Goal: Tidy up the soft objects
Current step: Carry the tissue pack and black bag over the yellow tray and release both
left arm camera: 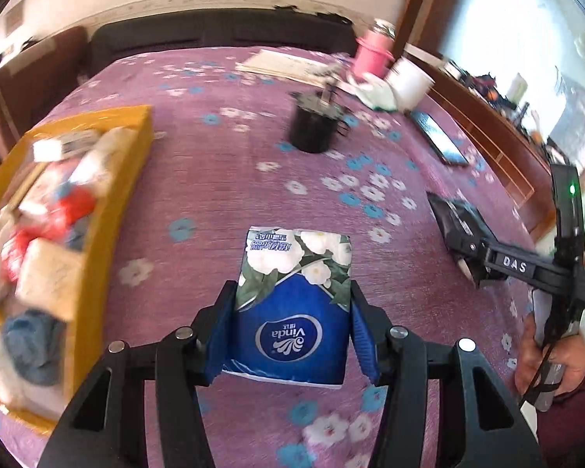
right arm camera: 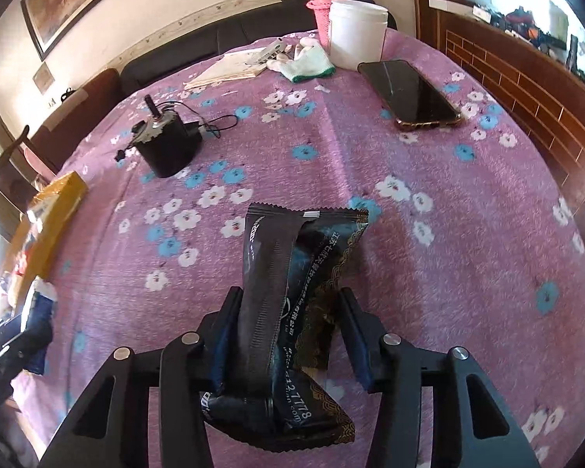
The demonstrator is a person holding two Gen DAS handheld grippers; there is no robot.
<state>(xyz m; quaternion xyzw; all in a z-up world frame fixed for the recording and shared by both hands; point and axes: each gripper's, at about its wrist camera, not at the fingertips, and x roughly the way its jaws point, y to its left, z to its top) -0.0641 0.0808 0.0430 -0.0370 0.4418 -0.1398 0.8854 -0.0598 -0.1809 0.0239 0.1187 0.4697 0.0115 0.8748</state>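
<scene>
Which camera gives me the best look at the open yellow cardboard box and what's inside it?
The left wrist view: the open yellow cardboard box shows its top, with white, red and blue soft items inside, though blurred. The right wrist view catches only the box's outer wall at the far left edge, contents barely visible.

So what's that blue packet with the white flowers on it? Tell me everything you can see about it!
The tissue pack is a soft packet in shiny plastic wrap. Its near half is deep blue with a white oval Vinda logo, and its far half shows white flowers and green leaves. The left claw squeezes it from both sides with its blue pads, so the pack sticks out forward above the purple flowered tablecloth. Only the pads touch it. The yellow box of soft things sits to its left.
</scene>
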